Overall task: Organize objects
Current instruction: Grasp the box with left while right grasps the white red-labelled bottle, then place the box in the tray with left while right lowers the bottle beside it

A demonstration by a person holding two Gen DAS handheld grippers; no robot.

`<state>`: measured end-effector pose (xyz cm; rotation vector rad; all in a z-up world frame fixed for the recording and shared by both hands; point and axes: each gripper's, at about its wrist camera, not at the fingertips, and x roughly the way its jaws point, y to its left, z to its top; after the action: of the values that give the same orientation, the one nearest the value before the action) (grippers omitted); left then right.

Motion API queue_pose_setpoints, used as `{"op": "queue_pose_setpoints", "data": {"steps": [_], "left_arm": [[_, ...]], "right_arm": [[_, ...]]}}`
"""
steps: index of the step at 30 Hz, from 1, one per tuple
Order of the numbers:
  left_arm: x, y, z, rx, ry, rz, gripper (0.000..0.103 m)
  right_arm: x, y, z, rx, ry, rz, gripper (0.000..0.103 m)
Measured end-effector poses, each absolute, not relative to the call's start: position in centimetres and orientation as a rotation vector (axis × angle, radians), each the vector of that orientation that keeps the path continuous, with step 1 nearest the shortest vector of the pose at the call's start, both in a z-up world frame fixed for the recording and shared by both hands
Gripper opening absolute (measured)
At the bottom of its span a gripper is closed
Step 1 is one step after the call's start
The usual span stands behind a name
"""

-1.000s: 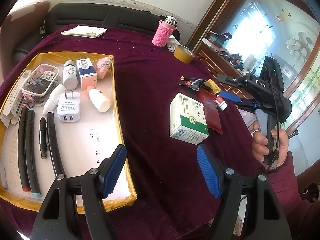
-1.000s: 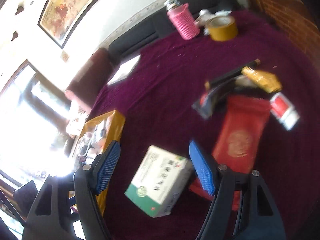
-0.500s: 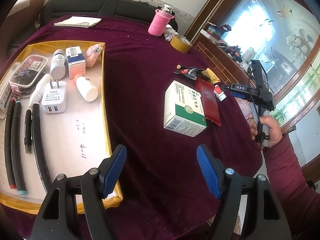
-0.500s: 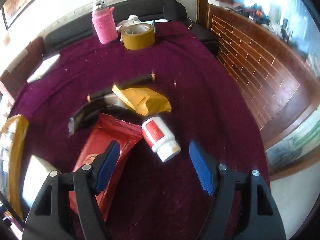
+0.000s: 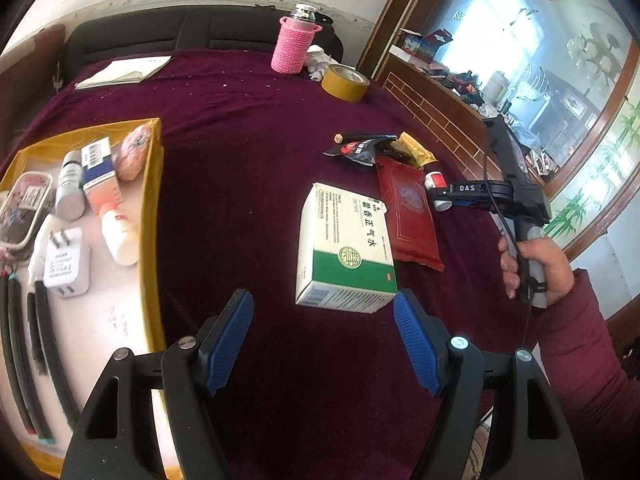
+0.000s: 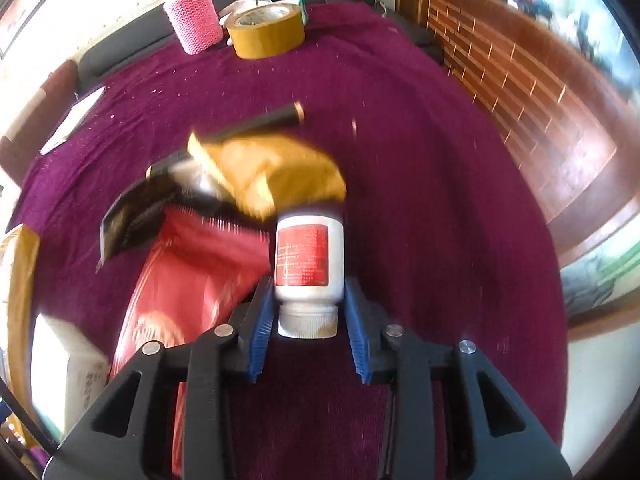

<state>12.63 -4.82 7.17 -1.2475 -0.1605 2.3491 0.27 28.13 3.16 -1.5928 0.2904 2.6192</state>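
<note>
Our right gripper (image 6: pixel 307 312) had just closed on a white pill bottle (image 6: pixel 309 256) lying beside the red packet (image 6: pixel 196 280) on the counter (image 6: pixel 420 200); our left gripper (image 5: pixel 322 344) hung open above the counter near the green-and-white box (image 5: pixel 346 248).

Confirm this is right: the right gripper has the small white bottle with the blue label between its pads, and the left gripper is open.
Wrong on one point: the white bottle has a red label, as the right wrist view shows. The right gripper does have it between its pads, and the left gripper is open.
</note>
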Motion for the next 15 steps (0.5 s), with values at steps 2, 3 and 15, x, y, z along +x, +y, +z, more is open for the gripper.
{"op": "queue_pose_setpoints", "data": {"steps": [2, 3, 15], "left_arm": [[11.4, -3.1, 6.7, -1.257, -0.115, 2.317, 0.067], [10.8, -2.2, 6.3, -1.268, -0.088, 2.305, 0.067], [6.1, 5.2, 2.5, -1.351, 0.129, 2.266, 0.070]], "right_arm": [[1.7, 28.3, 3.0, -1.622, 0.318, 2.620, 0.032], [2.3, 28.3, 2.8, -1.640, 0.326, 2.621, 0.032], [6.0, 28.3, 2.6, -1.623, 0.351, 2.694, 0.032]]}}
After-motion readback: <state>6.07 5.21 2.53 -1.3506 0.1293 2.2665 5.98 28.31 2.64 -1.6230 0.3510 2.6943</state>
